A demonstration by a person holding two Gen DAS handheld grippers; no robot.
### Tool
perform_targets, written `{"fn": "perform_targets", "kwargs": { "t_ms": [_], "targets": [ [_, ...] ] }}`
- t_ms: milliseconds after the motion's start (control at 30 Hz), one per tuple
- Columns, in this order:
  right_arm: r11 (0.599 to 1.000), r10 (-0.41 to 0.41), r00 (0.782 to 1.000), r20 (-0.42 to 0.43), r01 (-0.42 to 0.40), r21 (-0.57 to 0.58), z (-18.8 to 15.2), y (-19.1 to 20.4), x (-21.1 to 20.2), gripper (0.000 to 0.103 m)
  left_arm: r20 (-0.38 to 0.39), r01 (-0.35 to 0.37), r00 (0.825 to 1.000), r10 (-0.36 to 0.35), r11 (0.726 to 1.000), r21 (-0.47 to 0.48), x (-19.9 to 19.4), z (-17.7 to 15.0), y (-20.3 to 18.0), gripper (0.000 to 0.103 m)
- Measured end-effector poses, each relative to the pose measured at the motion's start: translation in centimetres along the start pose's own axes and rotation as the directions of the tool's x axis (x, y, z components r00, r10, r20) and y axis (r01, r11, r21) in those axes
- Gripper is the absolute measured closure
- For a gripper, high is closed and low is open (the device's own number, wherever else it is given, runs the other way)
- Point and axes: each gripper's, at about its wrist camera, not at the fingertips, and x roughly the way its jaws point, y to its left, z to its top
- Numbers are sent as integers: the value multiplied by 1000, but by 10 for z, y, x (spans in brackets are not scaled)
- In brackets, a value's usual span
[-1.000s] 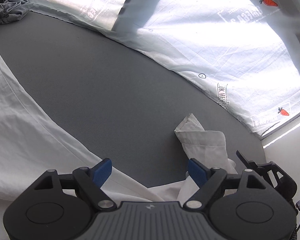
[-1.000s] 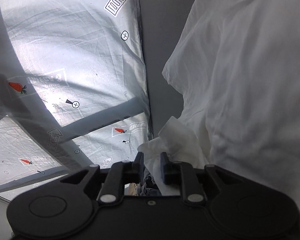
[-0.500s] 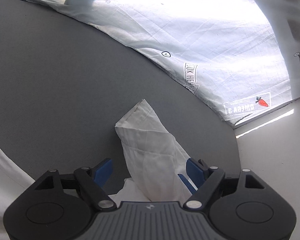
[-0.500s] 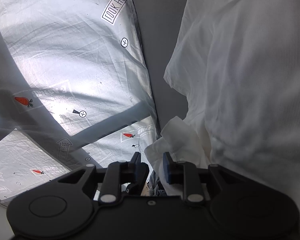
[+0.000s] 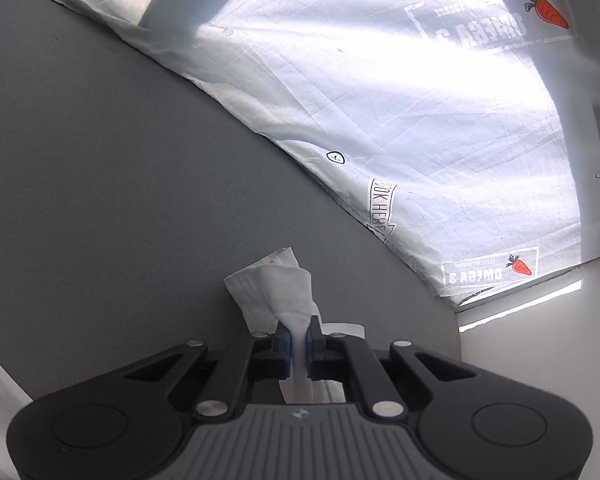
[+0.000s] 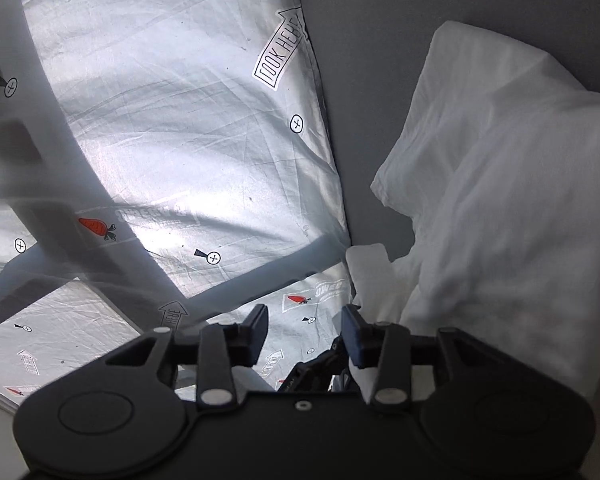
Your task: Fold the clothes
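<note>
The white garment (image 6: 500, 200) lies heaped on the grey table (image 5: 100, 200), thin crinkled cotton that looks light and limp — it will sag and slide the moment it is lifted, and nothing about it will keep a crease unless it is laid flat and pressed. One narrow end of it, a sleeve or corner (image 5: 276, 280), is bunched into a twist and sticks out past the left gripper (image 5: 297, 340), whose blue pads are clenched on the cloth. That is a fair hold for dragging, I would say, but a poor one for folding: a seam or a flat hem corner would spread the fabric better than a wad.

The right gripper (image 6: 306, 334) has nothing between its fingers; its jaws are opening, and the garment's near edge (image 6: 370, 268) sits just beside the right-hand finger, perhaps brushing it.

Beyond the table's edge lies a pale printed sheet with carrots (image 5: 440, 120) and lettered arrows, sunlit and crossed by shadow bars.

The two views split the story. The left wrist shows the pinch itself and only a sliver of the rest of the garment at the picture's lower left edge. The right wrist shows the bulk — a broad rumpled mound with a folded-over edge — and, low between its fingers, a dark object I cannot make out.
</note>
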Motion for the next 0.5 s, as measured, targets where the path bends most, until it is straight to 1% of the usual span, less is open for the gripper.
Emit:
{"fn": "perform_targets", "kwargs": {
  "t_ms": [67, 133, 200, 267, 367, 400, 433, 500],
  "targets": [
    [999, 43, 998, 50, -42, -18, 0, 9, -14, 60, 66, 1, 998, -1, 1000, -6, -11, 26, 0, 96],
    [997, 82, 993, 91, -80, -23, -1, 14, -25, 59, 159, -29, 987, 27, 1000, 9, -28, 54, 0, 96],
    [995, 97, 987, 132, -94, -31, -4, 16, -33, 59, 242, -42, 969, 42, 999, -4, -49, 87, 6, 97],
    [995, 100, 982, 159, -97, -29, -10, 14, -36, 59, 318, -53, 946, 58, 998, -24, -70, 119, 16, 97],
    [996, 88, 977, 192, -85, -26, -20, 9, -38, 59, 452, -120, 884, 117, 993, -22, -114, 166, 32, 97],
    [996, 83, 976, 203, -79, -28, -24, 7, -39, 59, 505, -133, 852, 138, 990, -45, -135, 183, 40, 97],
    [997, 81, 973, 215, -76, -29, -29, 5, -39, 59, 555, -145, 816, 159, 987, -69, -156, 200, 48, 97],
    [997, 78, 969, 234, -70, -41, -37, 2, -42, 58, 636, -182, 741, 217, 976, -121, -195, 227, 64, 97]
  ]
}}
